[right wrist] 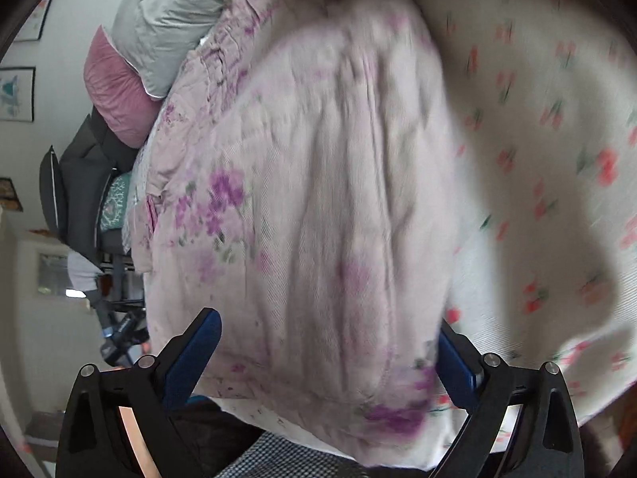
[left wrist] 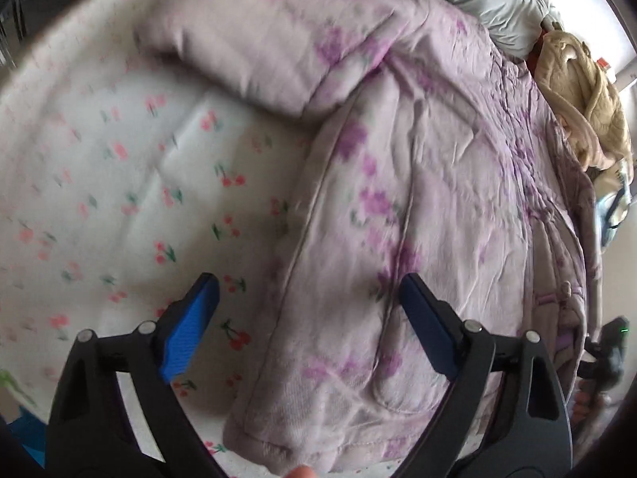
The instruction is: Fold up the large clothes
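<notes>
**A:** What lies on the bed?

**B:** A large pale lilac padded garment printed with purple flowers (left wrist: 418, 183) is spread over a white bed sheet dotted with small red cherries (left wrist: 119, 183). In the left wrist view it fills the right half of the bed, with one sleeve (left wrist: 254, 40) folded across the top toward the left. Its lower hem sits near the bottom of the picture.

**A:** And the left gripper?

**B:** The left gripper (left wrist: 310, 290) hovers above the garment's left edge with its blue-padded jaws spread apart. One finger (left wrist: 191, 326) is over the cherry sheet, the other over the lilac cloth. Nothing is pinched between them, so it is released.

**A:** The right one?

**B:** The right gripper (right wrist: 330, 342) is also wide apart. In its own view the garment (right wrist: 318, 199) bulges between the fingers, and the cloth edge hides part of the right finger (right wrist: 458, 366). The picture is blurred, so I cannot tell whether the pads press on the cloth.

**A:** Anything else around?

**B:** At the head of the bed lies a crumpled grey quilt (right wrist: 171, 12) with a dusty pink cushion (right wrist: 115, 91) beside it. A beige quilted garment (left wrist: 581, 91) is heaped at the far right edge in the left wrist view. A dark chair (right wrist: 79, 183) stands beside the bed.
</notes>
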`<action>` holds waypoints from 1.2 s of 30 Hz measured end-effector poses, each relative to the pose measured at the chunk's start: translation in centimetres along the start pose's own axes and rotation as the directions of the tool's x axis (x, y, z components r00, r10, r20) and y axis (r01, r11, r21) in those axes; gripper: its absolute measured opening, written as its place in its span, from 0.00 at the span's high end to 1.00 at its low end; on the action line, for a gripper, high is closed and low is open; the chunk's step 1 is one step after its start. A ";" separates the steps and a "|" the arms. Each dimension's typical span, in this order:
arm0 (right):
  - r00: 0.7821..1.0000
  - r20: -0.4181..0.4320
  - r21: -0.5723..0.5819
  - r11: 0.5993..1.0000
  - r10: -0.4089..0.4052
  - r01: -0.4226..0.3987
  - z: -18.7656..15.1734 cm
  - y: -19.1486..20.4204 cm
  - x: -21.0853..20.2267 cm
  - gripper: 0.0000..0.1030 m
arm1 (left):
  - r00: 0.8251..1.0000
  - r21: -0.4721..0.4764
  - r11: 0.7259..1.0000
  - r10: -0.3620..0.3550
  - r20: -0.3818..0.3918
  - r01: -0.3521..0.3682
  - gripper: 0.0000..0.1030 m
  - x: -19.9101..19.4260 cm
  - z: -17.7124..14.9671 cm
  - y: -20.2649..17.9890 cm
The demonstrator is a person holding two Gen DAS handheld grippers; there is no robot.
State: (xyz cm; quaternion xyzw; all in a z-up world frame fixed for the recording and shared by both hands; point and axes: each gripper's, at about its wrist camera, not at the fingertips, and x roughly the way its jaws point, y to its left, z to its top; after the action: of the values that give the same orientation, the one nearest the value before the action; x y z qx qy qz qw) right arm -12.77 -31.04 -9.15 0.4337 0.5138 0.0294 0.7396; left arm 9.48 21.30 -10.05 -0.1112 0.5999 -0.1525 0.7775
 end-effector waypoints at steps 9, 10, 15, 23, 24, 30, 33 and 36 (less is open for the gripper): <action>0.989 0.106 0.015 0.995 0.101 -0.103 0.1 0.6 -2.0 0.79 | 0.971 -0.069 0.971 -0.233 -0.052 0.230 0.78 -1.3 -2.0 -1.4; 0.984 0.137 0.002 0.993 0.117 -0.118 0.2 1.0 -3.3 0.80 | 0.968 -0.070 0.968 -0.246 -0.041 0.243 0.80 -1.8 -2.1 -1.5; 0.934 0.328 -0.107 0.988 0.143 -0.114 0.5 3.4 -13.7 0.84 | 0.937 -0.072 0.935 -0.343 0.057 0.347 0.85 -8.3 -2.1 -3.8; 0.945 0.243 -0.125 0.959 -0.220 0.255 1.5 1.2 -12.5 0.84 | 0.983 0.074 0.981 -0.180 -0.021 0.181 0.84 -8.6 -4.8 -7.3; 0.942 0.206 -0.123 0.948 -0.264 0.292 1.2 -0.1 -11.0 0.83 | 0.993 0.093 0.990 -0.104 -0.050 0.109 0.83 -7.2 -5.2 -7.0; 0.924 0.122 -0.088 0.923 -0.364 0.375 1.7 -4.3 -6.9 0.74 | 0.992 0.217 0.970 0.122 -0.042 -0.110 0.61 -3.1 -5.9 -6.5; 0.929 0.139 -0.067 0.932 -0.344 0.355 2.7 -4.1 -8.6 0.71 | 0.990 0.271 0.952 0.137 0.036 -0.142 0.51 -4.7 -5.7 -7.3; 0.915 0.227 -0.064 0.932 -0.335 0.357 1.1 -1.7 -11.8 0.69 | 0.984 0.282 0.945 0.140 0.113 -0.167 0.33 -6.8 -5.2 -7.5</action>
State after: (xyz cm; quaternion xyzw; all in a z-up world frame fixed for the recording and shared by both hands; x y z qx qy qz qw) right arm -18.17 -38.56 -1.56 0.2973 0.4984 -0.1216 0.8053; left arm 2.12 16.89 -2.59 0.0443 0.5418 -0.1727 0.8214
